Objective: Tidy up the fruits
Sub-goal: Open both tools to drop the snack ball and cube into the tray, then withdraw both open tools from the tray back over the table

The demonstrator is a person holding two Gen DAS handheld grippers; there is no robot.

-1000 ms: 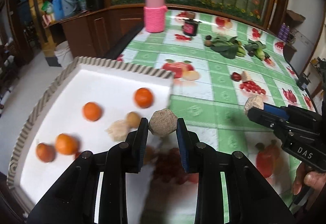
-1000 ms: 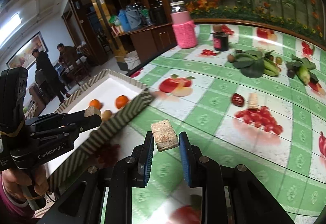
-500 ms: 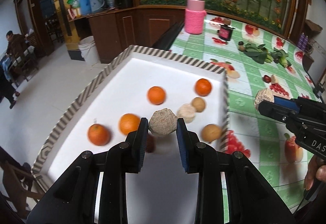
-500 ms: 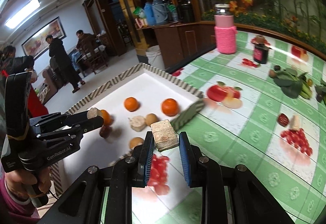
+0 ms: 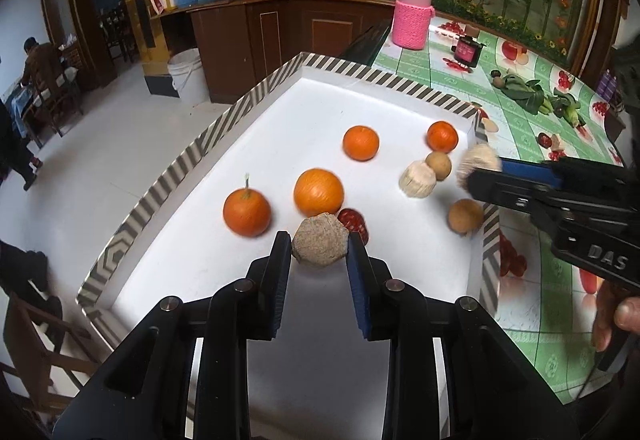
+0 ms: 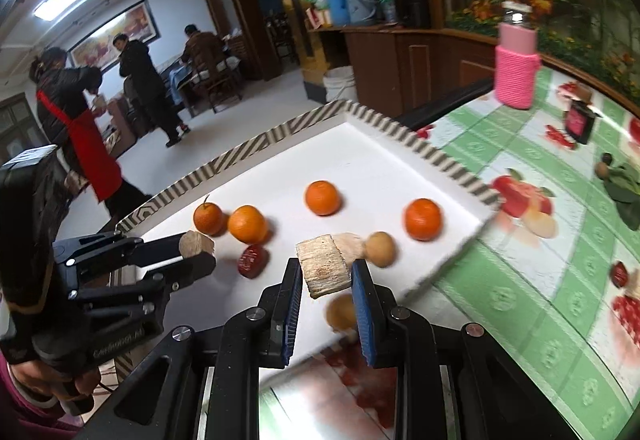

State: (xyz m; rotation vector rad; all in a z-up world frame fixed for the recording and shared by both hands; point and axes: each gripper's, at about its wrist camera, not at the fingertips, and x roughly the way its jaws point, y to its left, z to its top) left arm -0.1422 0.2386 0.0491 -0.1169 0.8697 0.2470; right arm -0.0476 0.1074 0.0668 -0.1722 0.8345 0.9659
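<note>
Overhead, the left gripper point(image 5: 319, 252) was clamped on a tan, faceted chunk point(image 5: 319, 242) and hung above the near part of the tray point(image 5: 168, 179), whose rim was striped grey and white. Beside it the right gripper point(image 6: 325, 274) pinched a pale fibrous block point(image 6: 324, 270) over the tray's right edge. Four oranges point(image 5: 319, 191) lay spread on the white floor, two close together at the left and two farther back. A red date point(image 5: 352, 220) sat just beside the nearest orange. Two small brown round fruits point(image 5: 438, 165) and a pale ridged piece point(image 5: 417, 179) lay near the right rim. Past the tray, the green checked cloth point(image 6: 560, 300) carried a pink-sleeved jar point(image 6: 516, 73), a small dark jar point(image 5: 466, 51) and some leafy greens point(image 5: 524, 93).
</note>
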